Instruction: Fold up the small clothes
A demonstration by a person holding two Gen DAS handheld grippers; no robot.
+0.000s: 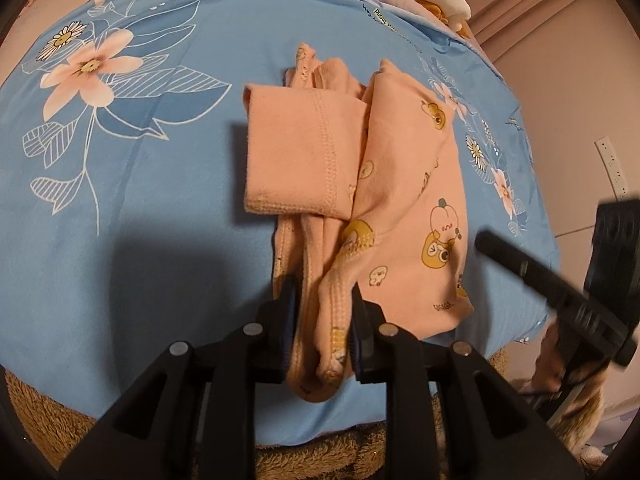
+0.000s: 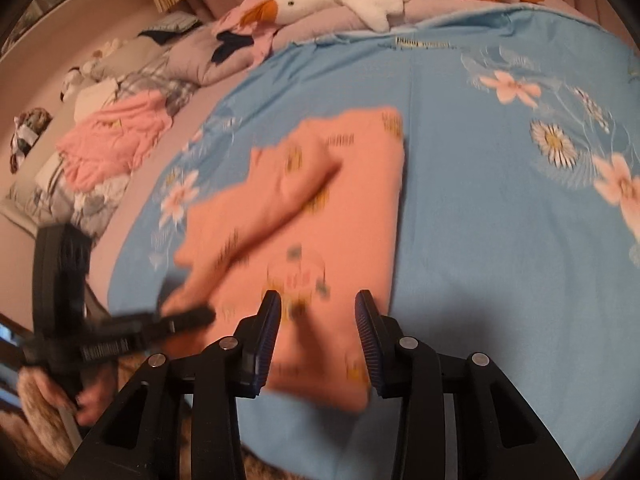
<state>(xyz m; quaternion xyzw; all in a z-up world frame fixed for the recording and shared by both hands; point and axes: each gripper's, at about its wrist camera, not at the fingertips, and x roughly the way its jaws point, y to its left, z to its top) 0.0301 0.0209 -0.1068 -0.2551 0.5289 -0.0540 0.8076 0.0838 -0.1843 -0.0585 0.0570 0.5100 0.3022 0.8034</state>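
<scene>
A small peach garment printed with cartoon animals lies partly folded on the blue flowered sheet; one sleeve is folded across its left half. My left gripper is shut on a bunched end of the garment at the near edge, with cloth filling the gap between the pads. In the right wrist view the garment is blurred. My right gripper hovers over its near part, jaws open, nothing pinched. The left gripper shows there at the garment's left corner, and one right finger shows blurred in the left wrist view.
White plush geese and a grey quilt lie along the far side of the bed. A heap of clothes with a pink piece sits far left. A brown fluffy blanket hangs at the near bed edge. A person's hand holds the left tool.
</scene>
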